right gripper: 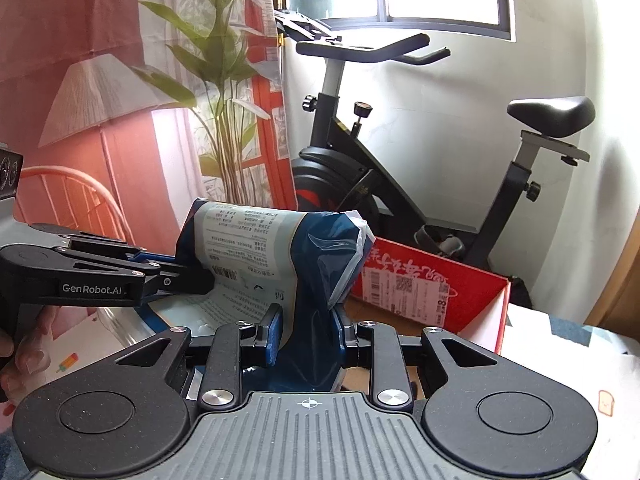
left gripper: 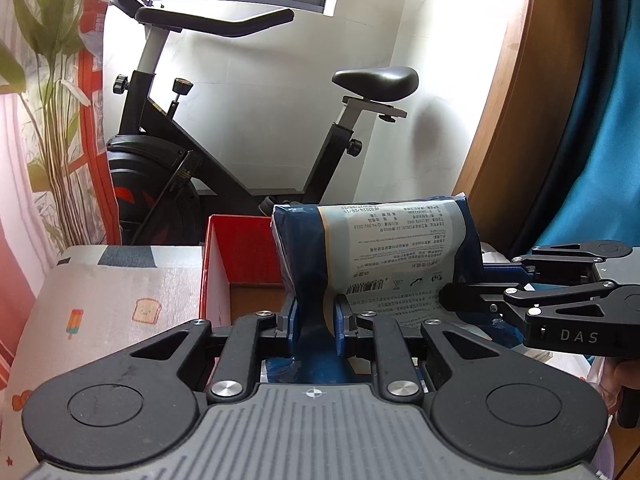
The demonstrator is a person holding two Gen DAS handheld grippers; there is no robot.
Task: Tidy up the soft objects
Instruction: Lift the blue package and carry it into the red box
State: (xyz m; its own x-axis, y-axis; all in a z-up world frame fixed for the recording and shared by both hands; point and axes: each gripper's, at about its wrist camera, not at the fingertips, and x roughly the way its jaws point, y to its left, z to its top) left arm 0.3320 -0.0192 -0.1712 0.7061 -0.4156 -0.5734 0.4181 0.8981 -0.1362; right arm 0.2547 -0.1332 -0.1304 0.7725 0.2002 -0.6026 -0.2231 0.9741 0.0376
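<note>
Tilting downward, both grippers' fingers (left gripper: 294, 330) (right gripper: 272, 334) pinch the blue soft pack (left gripper: 380, 248) above the red box (right gripper: 440, 280).

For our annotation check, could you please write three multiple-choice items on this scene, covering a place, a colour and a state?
1. Where is the open box relative to the soft package?
A. behind it
B. on top of it
C. inside it

2. What colour is the box?
A. green
B. red
C. white

3. How is the package held?
A. by neither hand-held gripper
B. by one
C. by both

Answers:
A, the box shows beyond the package.
B, its walls are red.
C, the left hand-held gripper and right hand-held gripper both pinch it.
</note>
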